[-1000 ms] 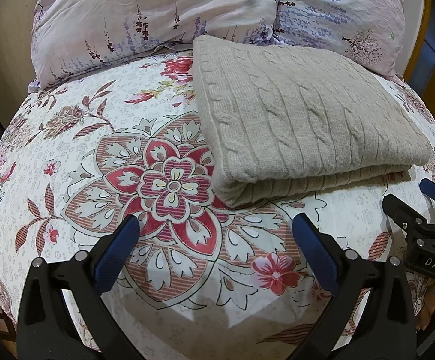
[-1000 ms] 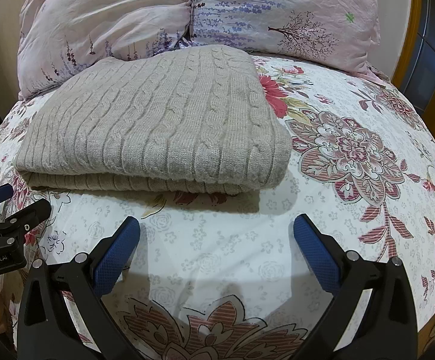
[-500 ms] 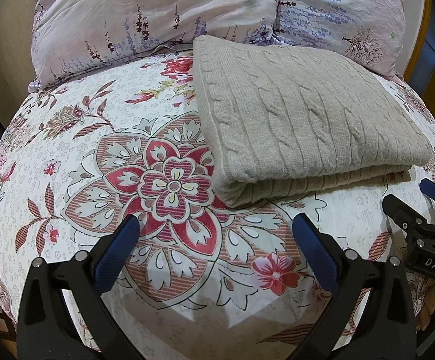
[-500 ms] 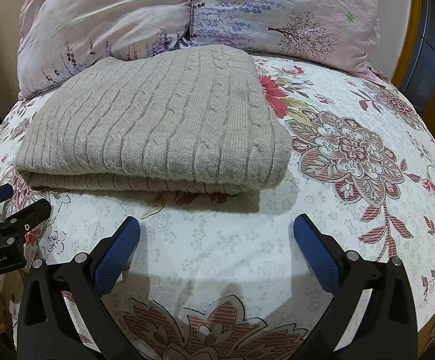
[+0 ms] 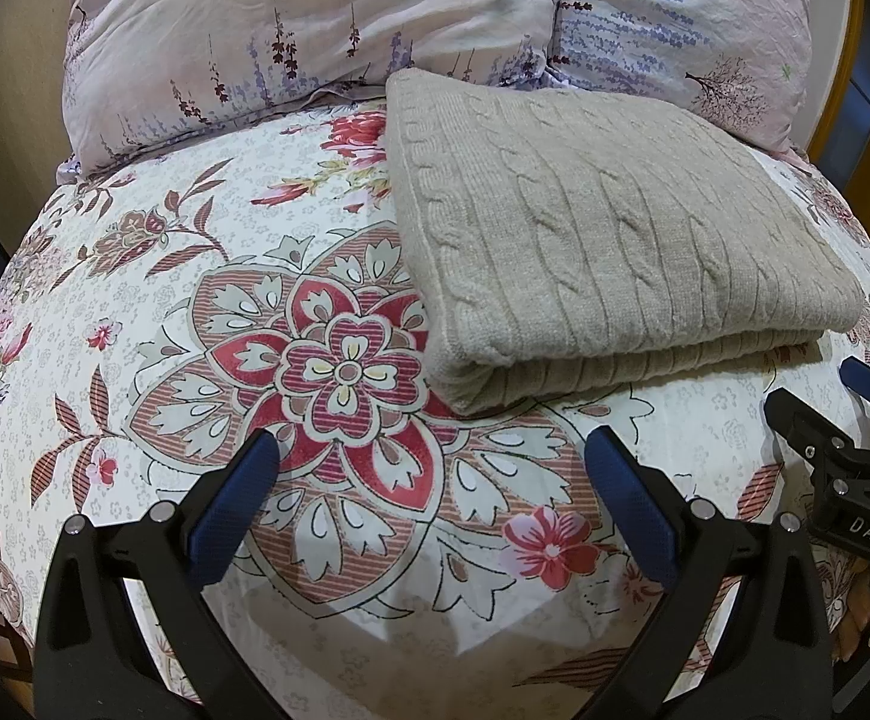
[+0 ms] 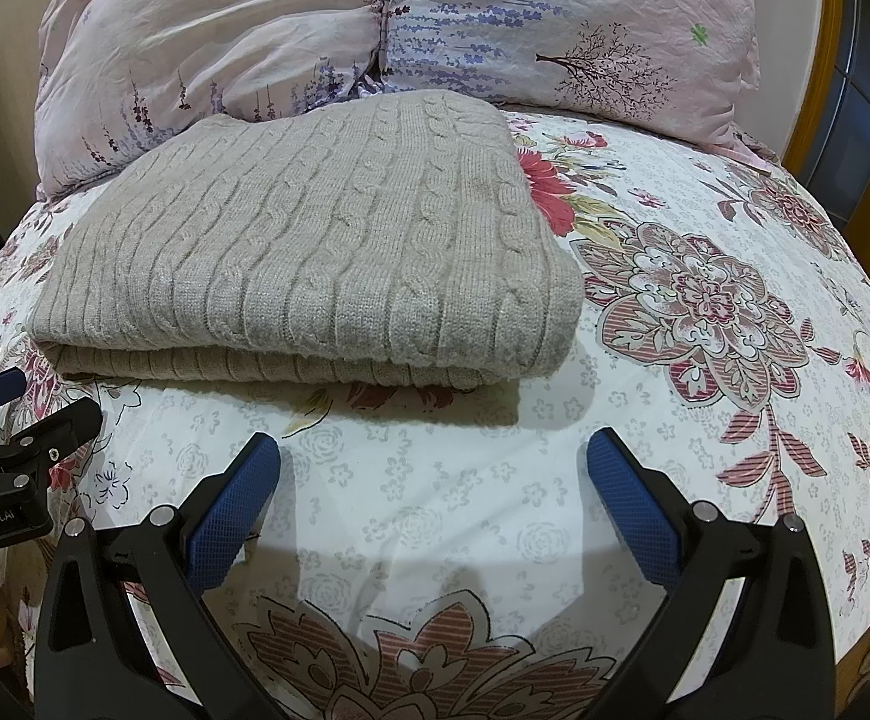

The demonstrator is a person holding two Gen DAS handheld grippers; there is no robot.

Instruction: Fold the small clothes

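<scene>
Ahead of the black fingers (image 5: 627,492) with their blue, cross-hatched pads lies a beige sweater (image 5: 603,240) in cable knit with ribbed stripes. The bed sheet (image 5: 153,276) under the fingers is white, printed with small grey blossoms and large red, pink and brown flower medallions with striped leaves. Beyond the sweater, the pillows (image 6: 243,24) are pale pink with purple lavender sprigs, a dark bare tree and small green clovers.
</scene>
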